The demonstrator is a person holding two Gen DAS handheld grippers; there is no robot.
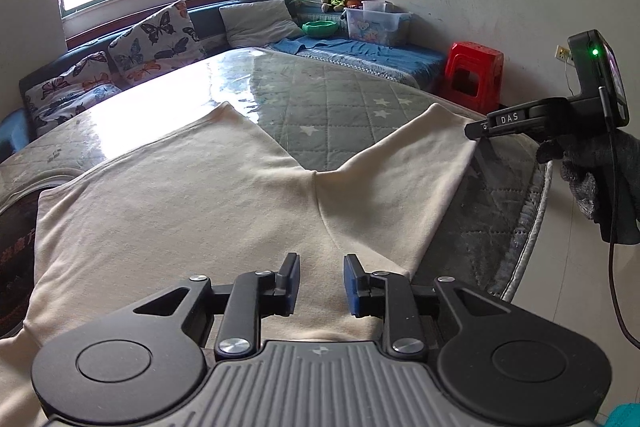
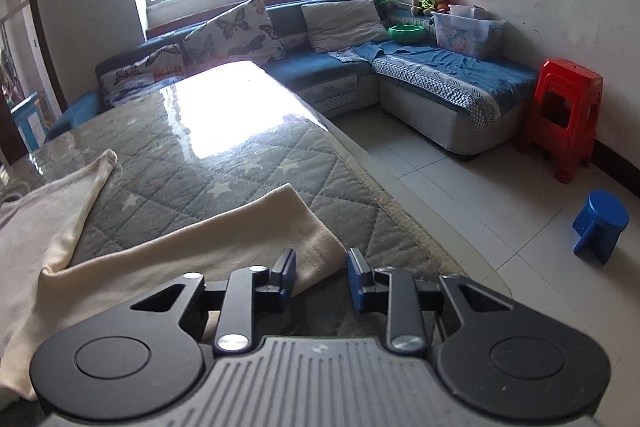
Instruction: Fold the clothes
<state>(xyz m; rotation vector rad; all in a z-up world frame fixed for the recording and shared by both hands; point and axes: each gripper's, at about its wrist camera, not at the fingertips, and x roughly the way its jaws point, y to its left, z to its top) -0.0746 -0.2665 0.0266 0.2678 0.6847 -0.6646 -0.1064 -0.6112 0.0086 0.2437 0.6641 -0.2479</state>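
Note:
A cream garment with two legs (image 1: 192,211) lies spread flat on the grey quilted table top (image 1: 340,99). My left gripper (image 1: 321,283) hovers over its near waist end, jaws apart, the cloth lying flat below them. My right gripper (image 1: 475,129), held by a gloved hand, reaches in from the right at the hem of the right leg. In the right wrist view that gripper (image 2: 321,279) stands open over the hem corner of that leg (image 2: 248,231), with nothing pinched. The other leg (image 2: 68,195) lies to the left on the table top (image 2: 248,163).
A blue corner sofa (image 2: 420,75) with butterfly pillows (image 2: 236,31) runs behind the table. On it stand a clear plastic box (image 2: 468,31) and a green bowl (image 2: 407,33). Red stacked stools (image 2: 564,119) and a small blue stool (image 2: 602,223) stand on the tiled floor to the right.

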